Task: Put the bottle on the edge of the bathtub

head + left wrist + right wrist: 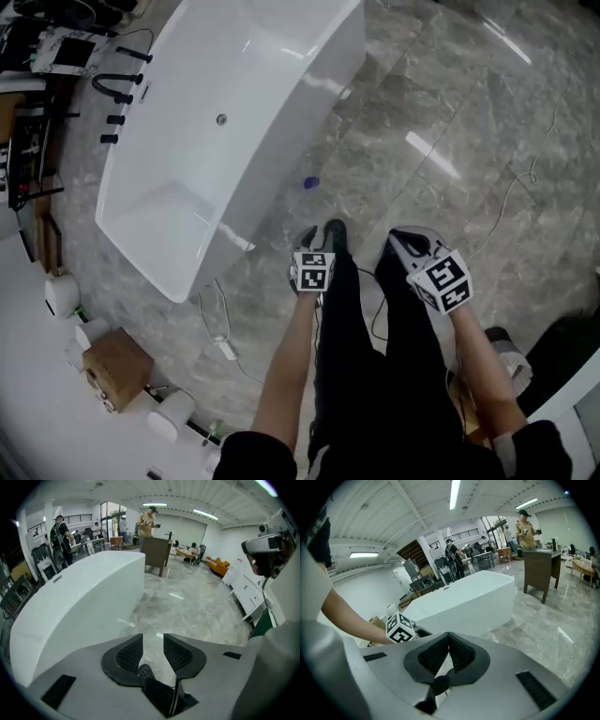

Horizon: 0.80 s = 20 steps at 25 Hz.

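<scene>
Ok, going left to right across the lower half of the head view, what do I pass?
cardboard box → white plug on its floor cable → left gripper → right gripper

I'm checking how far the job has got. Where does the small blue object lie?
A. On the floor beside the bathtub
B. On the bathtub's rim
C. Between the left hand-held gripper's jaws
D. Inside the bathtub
A: in the head view the small blue object lies on the grey floor, close beside the outer wall of the white bathtub, neither on its rim nor inside it.
</scene>
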Each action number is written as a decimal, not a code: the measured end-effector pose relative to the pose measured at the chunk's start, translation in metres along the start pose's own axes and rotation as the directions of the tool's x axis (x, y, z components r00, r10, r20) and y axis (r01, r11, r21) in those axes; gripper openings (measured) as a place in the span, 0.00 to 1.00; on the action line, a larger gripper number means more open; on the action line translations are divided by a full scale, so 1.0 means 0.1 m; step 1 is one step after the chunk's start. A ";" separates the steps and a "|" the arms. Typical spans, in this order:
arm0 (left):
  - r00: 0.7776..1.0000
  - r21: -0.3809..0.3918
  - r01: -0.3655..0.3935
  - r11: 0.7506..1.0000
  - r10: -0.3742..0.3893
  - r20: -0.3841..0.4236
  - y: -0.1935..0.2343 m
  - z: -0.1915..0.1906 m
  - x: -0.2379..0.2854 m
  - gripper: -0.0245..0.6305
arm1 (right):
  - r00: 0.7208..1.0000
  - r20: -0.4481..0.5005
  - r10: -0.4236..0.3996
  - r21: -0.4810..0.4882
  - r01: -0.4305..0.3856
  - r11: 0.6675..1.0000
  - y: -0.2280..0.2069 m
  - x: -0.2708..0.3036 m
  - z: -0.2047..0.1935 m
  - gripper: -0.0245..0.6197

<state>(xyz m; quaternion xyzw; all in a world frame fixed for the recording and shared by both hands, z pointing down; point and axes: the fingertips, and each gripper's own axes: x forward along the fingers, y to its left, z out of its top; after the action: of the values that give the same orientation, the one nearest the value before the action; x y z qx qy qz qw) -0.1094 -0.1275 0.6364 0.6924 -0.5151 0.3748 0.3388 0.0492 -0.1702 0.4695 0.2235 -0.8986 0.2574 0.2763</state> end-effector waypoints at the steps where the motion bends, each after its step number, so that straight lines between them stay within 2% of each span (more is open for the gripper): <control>1: 1.000 0.008 0.004 1.000 -0.004 0.027 -0.10 0.04 -0.20 0.25 | 1.000 0.010 0.001 -0.015 -0.001 1.000 0.06 -0.12 0.06 0.06; 5: 0.992 0.042 -0.004 0.999 -0.001 0.123 -0.34 0.12 -1.04 0.22 | 1.000 0.027 0.011 -0.040 -0.010 0.999 0.36 -0.46 0.18 0.06; 9: 0.975 0.020 -0.030 0.999 0.025 0.220 -0.39 0.25 -1.81 0.17 | 1.000 0.017 0.025 -0.061 -0.024 0.998 0.71 -0.65 0.21 0.06; 14: 0.929 -0.006 -0.048 0.999 0.047 0.367 -0.42 0.25 -2.77 0.13 | 0.998 0.050 0.033 -0.075 -0.029 0.997 1.36 -0.74 0.22 0.06; 20: 0.871 -0.001 -0.029 1.000 0.026 0.491 -0.52 -0.27 -3.74 0.11 | 0.993 0.121 0.012 -0.102 0.000 0.995 2.35 -0.82 0.11 0.06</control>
<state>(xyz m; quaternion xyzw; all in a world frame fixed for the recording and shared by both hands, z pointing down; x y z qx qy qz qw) -0.1347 0.0799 0.3204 0.7584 -0.5928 0.1934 0.1897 -0.0216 0.0253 0.3322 0.2217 -0.9263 0.1980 0.2315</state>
